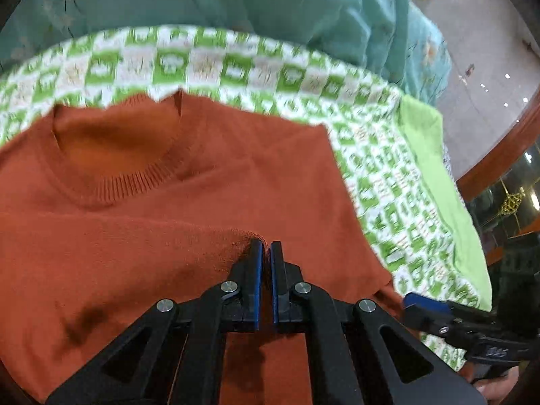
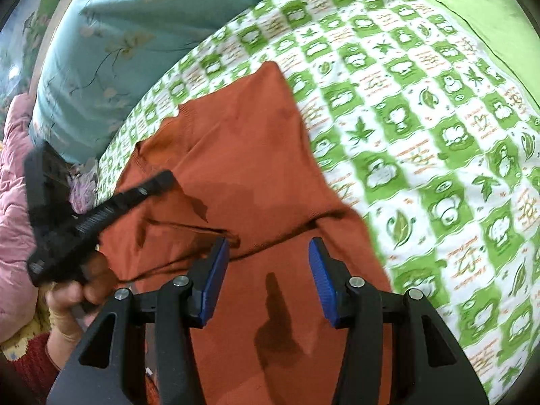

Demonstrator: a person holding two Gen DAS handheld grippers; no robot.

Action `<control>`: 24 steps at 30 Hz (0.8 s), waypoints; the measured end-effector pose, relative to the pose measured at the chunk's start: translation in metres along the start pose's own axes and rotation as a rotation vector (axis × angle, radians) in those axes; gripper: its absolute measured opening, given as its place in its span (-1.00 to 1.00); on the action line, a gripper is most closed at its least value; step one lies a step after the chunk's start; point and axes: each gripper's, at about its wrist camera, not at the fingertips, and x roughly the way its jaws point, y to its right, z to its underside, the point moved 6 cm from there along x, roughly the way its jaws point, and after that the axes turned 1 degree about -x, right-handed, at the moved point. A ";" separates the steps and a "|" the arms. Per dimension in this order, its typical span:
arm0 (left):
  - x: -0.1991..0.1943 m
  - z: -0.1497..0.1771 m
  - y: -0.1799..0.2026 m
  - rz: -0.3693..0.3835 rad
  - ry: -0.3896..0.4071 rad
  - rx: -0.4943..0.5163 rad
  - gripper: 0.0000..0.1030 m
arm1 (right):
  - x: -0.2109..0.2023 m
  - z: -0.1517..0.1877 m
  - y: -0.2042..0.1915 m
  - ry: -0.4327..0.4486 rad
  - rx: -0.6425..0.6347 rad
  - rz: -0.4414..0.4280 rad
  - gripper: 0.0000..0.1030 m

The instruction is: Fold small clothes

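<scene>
A bed with a green-and-white patterned sheet [image 2: 422, 128] carries an orange sweater [image 1: 141, 209] spread beneath both claws. The left claw [image 1: 266, 248] is pinched tight on a fold of the sweater's knit. To its right, the right claw [image 2: 268, 253] hangs half open, empty, above the cloth.

You're working over a bed: green-and-white checked cartoon-print sheet [image 2: 422, 128] with a plain lime green border [image 1: 435, 168]. Teal floral quilt [image 1: 303, 3] is bunching up behind it. Glossy pale floor [image 1: 479, 50] is catching light spots at right. Pink quilted fabric [image 2: 13, 202] is sitting at far left.
</scene>
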 end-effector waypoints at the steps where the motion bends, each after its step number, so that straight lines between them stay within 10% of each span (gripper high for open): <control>1: 0.002 0.001 -0.003 0.004 -0.008 -0.006 -0.93 | 0.001 -0.001 0.000 0.000 -0.001 -0.001 -0.02; 7: -0.012 0.012 -0.018 0.042 -0.034 -0.042 -0.24 | 0.016 -0.004 -0.015 -0.025 -0.044 -0.024 -0.02; 14: -0.081 0.048 -0.065 -0.028 0.007 -0.079 -0.13 | 0.041 -0.007 -0.056 -0.039 -0.241 -0.033 0.19; 24: -0.175 0.149 -0.198 -0.392 -0.001 -0.246 -0.11 | 0.094 -0.028 -0.060 -0.075 -0.258 -0.023 0.19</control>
